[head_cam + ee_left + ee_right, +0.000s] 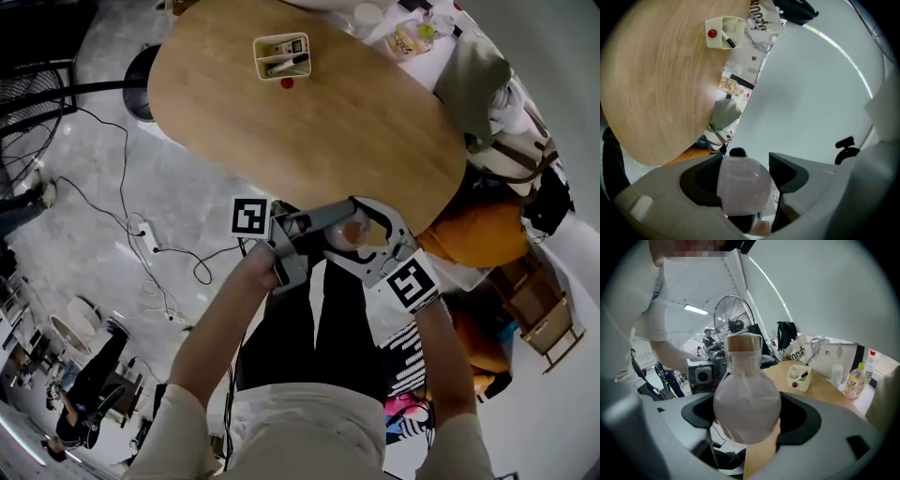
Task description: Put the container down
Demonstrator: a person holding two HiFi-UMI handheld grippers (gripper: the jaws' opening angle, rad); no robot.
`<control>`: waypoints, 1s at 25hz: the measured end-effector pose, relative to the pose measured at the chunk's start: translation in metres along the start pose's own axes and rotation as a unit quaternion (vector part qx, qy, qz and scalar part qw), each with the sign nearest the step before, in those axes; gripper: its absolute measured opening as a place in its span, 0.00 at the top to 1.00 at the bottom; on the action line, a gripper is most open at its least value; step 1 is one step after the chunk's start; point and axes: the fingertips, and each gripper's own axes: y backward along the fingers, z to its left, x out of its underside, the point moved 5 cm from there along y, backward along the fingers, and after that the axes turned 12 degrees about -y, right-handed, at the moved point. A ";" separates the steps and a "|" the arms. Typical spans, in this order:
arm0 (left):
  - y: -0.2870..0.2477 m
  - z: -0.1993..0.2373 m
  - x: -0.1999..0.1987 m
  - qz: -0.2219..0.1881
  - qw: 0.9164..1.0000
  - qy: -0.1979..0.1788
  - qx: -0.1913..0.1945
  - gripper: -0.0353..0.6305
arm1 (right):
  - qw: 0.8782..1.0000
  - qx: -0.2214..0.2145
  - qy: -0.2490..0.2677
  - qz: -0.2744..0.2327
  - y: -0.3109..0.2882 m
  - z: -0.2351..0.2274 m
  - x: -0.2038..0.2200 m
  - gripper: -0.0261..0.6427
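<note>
A round-bellied clear flask [352, 232] with a cork stopper [744, 342] is held in the air just off the near edge of the oval wooden table [309, 112]. My left gripper [302, 236] and my right gripper [375, 246] meet at it from opposite sides. In the right gripper view the bulb [746, 399] fills the gap of the right gripper [746, 414], touching both jaws. In the left gripper view the flask [743, 185] sits pinched in the left gripper [743, 190]. The flask's bottom is hidden.
A small white desk organiser [282, 56] with a pen stands on the far part of the table, a red cap [287, 83] beside it. Bags [497, 103] and an orange seat [478, 234] crowd the right. Cables [141, 234] lie on the floor at left.
</note>
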 end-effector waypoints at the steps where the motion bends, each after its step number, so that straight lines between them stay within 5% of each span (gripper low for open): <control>1: -0.001 0.009 -0.003 -0.001 1.000 0.000 -0.003 0.50 | 1.000 -0.004 0.000 -0.001 -0.004 -0.007 0.006 0.38; 13: 0.004 0.115 -0.040 -0.031 0.999 0.010 -0.035 0.50 | 1.000 -0.006 -0.018 0.005 -0.053 -0.090 0.073 0.38; 25: 0.016 0.177 -0.066 -0.041 0.996 0.010 -0.073 0.50 | 0.999 0.004 -0.039 0.013 -0.089 -0.141 0.111 0.38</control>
